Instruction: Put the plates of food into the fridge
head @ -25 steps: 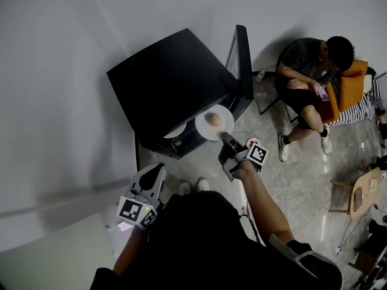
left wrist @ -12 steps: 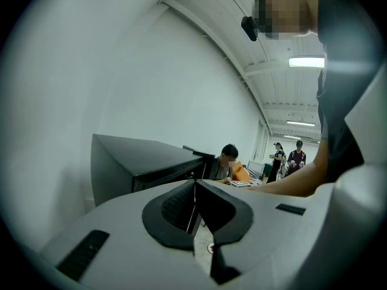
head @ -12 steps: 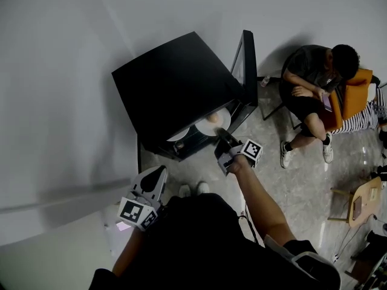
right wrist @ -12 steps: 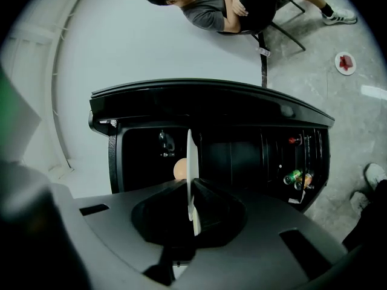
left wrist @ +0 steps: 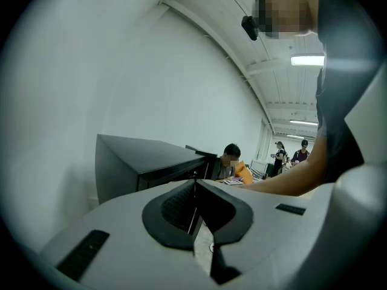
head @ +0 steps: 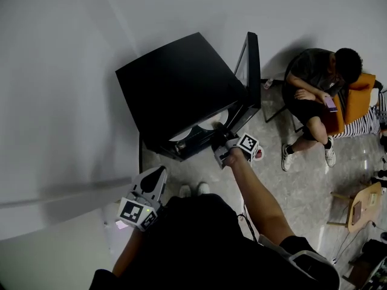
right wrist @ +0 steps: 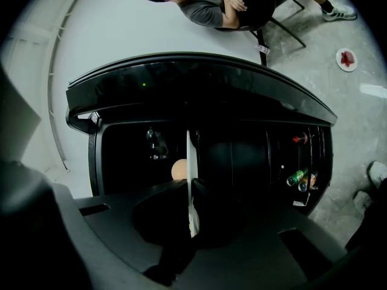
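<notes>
1. Our right claw (head: pixel 219 139) is pinching the near rim of a white plate (head: pixel 213 121). In the right gripper view the plate (right wrist: pixel 191 156) shows edge-on between the pads, with a round tan piece of food (right wrist: pixel 178 170) on it.
2. The plate sits at the mouth of the black fridge (head: pixel 175 83), partly under its top. The rest of it reaches back out to our claw.
3. The fridge door (head: pixel 253 71) stands swung open to the right. Its inner shelves carry a few bottles (right wrist: pixel 297 177).
4. A second white plate (head: pixel 179 136) lies inside the fridge, to the left of the one we hold.
5. Our left claw (head: pixel 159 170) hangs low by our body, well apart from the fridge. In the left gripper view its pads are pressed together with nothing between them (left wrist: pixel 195 183).
6. A small plate with red food (right wrist: pixel 346 59) rests on the floor beside the open door.
7. A seated person (head: pixel 314 89) is on an orange chair to the right.
</notes>
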A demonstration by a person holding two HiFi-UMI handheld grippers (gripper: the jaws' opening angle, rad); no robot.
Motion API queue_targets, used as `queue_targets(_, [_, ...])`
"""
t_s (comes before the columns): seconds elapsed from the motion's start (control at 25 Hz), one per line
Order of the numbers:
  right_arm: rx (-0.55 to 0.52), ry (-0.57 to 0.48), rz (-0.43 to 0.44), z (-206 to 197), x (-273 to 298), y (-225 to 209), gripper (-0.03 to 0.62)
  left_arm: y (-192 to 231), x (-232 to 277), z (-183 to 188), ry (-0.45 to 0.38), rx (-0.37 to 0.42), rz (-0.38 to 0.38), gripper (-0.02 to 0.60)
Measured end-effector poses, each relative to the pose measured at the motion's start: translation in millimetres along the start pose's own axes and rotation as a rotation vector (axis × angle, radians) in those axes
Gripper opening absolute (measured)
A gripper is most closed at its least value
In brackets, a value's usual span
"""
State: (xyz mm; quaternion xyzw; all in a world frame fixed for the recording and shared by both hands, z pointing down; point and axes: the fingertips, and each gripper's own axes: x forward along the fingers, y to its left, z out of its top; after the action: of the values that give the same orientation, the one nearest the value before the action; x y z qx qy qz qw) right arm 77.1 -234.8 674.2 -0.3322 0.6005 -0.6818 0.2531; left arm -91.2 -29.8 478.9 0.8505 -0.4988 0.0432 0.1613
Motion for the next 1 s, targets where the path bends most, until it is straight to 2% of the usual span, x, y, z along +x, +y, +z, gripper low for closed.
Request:
queue_targets(0.8, [-0.063,-0.020,-0.018,4,29,3,0.041,5,-11,-5,0.018,-0.008,0.031,0.025])
queue_targets(0.84, [-0.079,-0.021,-0.013,6,28,5,0.065,6,-11,-5,0.016,-0.008,0.028,0.025])
queue_targets(0.88, [-0.097,-0.015,-0.007,5,26,7,0.163,6,-11,-6,0.014,-0.010,0.026,0.025])
queue_targets(0.92, [-0.125,-0.001,-0.002,3,23,10,0.193,6,-12,-6,0.011,-0.015,0.024,0.025])
queue_targets(1.0, [-0.221,0.040,-0.004,-4,12,16,0.193,7,-13,-6,0.002,-0.029,0.019,0.025])
